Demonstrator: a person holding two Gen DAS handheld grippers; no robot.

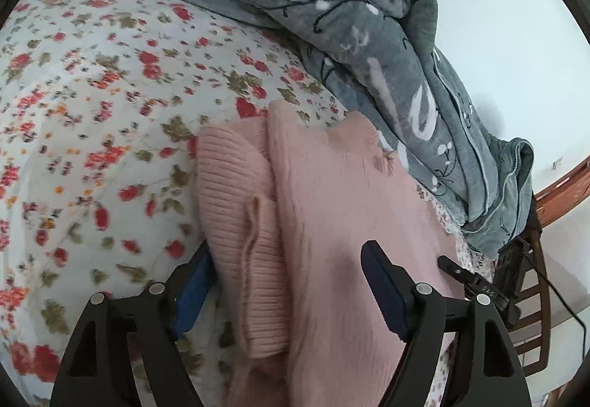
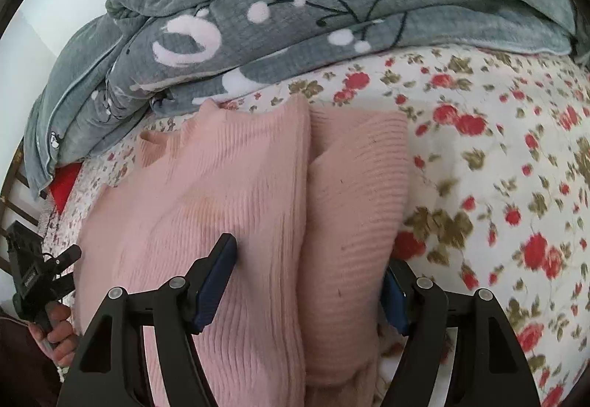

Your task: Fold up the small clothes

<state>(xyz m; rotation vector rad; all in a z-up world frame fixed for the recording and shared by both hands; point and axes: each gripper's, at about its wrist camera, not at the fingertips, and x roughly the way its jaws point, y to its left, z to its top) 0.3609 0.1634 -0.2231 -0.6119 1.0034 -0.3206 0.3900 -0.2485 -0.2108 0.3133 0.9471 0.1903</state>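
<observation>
We find a pink ribbed sweater point(image 1: 332, 207) lying on a bed covered by a floral sheet point(image 1: 92, 93), just beside a bunched grey blanket point(image 1: 350, 1) that lies along the far side. The sweater's body lies flat with one sleeve point(image 1: 239, 207) folded alongside it. Our left tongs point(image 1: 285, 265) stand released, their dark blue pads apart: one pad is at the outer edge of the sleeve and the other over the body, with the knit between them but not pinched. Our right tongs point(image 2: 313, 266) are likewise released, straddling the sweater's body and its folded part in the right wrist view. In that same view a hand point(image 2: 55, 329) grips the handle of the other tool at the sweater's left edge.
</observation>
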